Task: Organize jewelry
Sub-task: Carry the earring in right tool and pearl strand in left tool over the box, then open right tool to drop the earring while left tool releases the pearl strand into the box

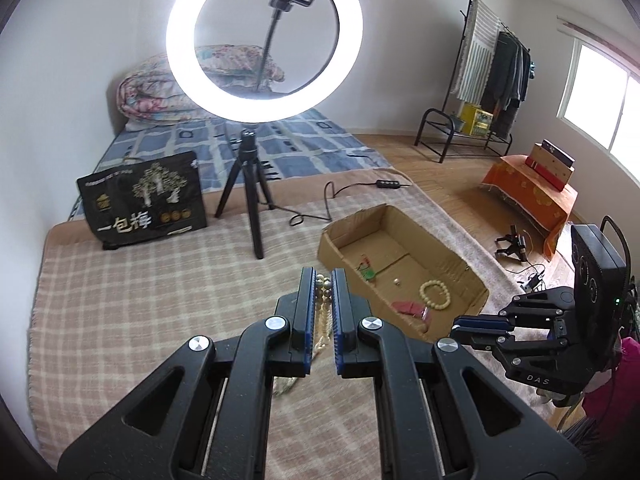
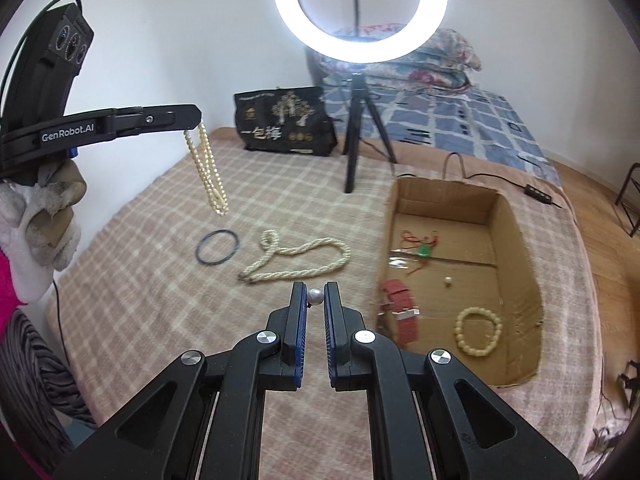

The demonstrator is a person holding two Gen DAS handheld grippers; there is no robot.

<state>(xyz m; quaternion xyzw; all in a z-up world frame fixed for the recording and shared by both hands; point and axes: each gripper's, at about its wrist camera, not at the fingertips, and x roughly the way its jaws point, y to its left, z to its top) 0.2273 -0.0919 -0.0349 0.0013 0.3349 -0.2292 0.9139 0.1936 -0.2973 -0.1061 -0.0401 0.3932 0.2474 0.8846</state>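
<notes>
While the left fingers [image 2: 196,114] pinch the pearl strand [image 2: 210,172] near its top, the soft, light loop hangs below them and can swing. The right fingers [image 2: 315,298] are closed on a single pearl [image 2: 316,295], small, hard and slippery, held at their tips; the cardboard box [image 2: 520,240] lies just right of them.

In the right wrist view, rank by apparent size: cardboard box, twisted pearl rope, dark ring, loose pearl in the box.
1. cardboard box
2. twisted pearl rope
3. dark ring
4. loose pearl
</notes>
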